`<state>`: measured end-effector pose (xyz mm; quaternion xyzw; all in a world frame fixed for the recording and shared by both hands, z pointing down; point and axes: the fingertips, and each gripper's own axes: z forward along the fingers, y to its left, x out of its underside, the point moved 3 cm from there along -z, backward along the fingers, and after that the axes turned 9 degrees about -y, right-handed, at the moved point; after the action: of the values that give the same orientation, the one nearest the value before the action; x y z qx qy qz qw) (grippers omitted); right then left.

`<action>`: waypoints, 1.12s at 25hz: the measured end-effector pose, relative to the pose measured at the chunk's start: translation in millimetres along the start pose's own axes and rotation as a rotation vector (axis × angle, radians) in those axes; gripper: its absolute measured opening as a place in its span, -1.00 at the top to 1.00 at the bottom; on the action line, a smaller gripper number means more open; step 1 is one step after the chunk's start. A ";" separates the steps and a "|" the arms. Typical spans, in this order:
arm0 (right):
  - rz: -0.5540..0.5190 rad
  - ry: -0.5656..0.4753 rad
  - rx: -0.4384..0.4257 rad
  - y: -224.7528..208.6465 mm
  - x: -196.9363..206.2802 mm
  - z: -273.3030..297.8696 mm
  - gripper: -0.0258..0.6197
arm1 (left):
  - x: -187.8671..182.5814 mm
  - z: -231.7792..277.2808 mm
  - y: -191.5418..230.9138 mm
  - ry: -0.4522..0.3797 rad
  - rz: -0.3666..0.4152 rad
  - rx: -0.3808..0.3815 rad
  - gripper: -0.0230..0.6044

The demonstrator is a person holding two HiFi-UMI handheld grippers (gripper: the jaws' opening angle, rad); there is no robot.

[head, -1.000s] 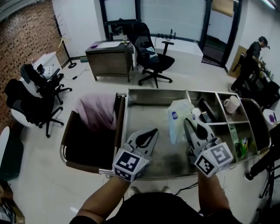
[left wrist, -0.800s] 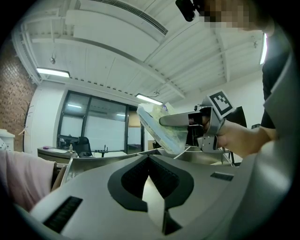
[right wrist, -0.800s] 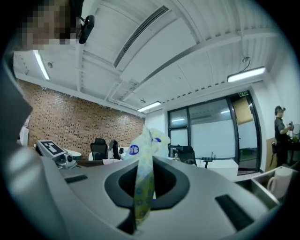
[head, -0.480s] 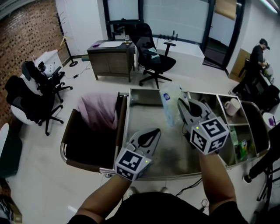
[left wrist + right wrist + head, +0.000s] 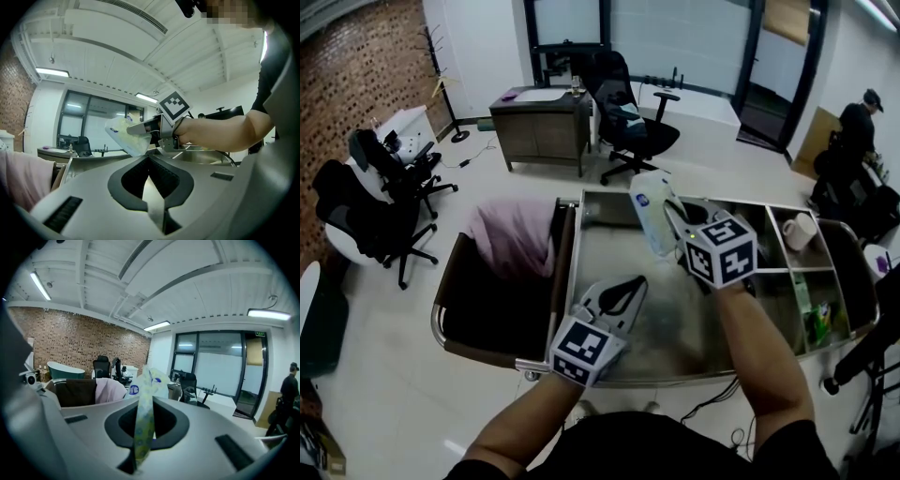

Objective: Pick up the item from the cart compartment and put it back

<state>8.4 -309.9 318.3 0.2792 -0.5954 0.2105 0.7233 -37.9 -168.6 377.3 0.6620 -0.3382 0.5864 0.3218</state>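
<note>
Right gripper (image 5: 675, 217) was clamped on the soft plastic packet (image 5: 649, 211), pinching its edge to hold it above the cart (image 5: 600, 246), ready to go back, while left gripper (image 5: 619, 292) sat closed, empty

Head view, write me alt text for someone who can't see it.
The right gripper holds a pale plastic packet in the air above a steel cart. The left gripper hovers empty near the cart's front edge, next to a brown bin holding pink cloth.
</note>
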 end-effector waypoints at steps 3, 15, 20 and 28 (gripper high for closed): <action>-0.026 0.053 -0.018 2.1 9.5 16.4 0.88 | 0.0 0.2 0.4 0.001 -0.001 -0.002 0.93; -0.109 0.286 -0.036 -5.1 64.0 75.7 0.88 | 2.0 -0.5 2.8 0.001 -0.002 -0.013 0.93; -0.106 0.345 -0.041 -5.8 86.4 95.2 0.87 | 2.7 -0.1 2.4 0.003 -0.001 -0.012 0.93; -0.130 0.396 -0.066 -3.2 95.7 103.5 0.87 | 2.1 -0.5 3.0 0.001 -0.003 -0.012 0.93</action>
<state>-47.2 -382.7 425.4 0.2464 -0.4289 0.1947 0.8470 -40.5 -170.1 379.6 0.6603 -0.3405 0.5842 0.3266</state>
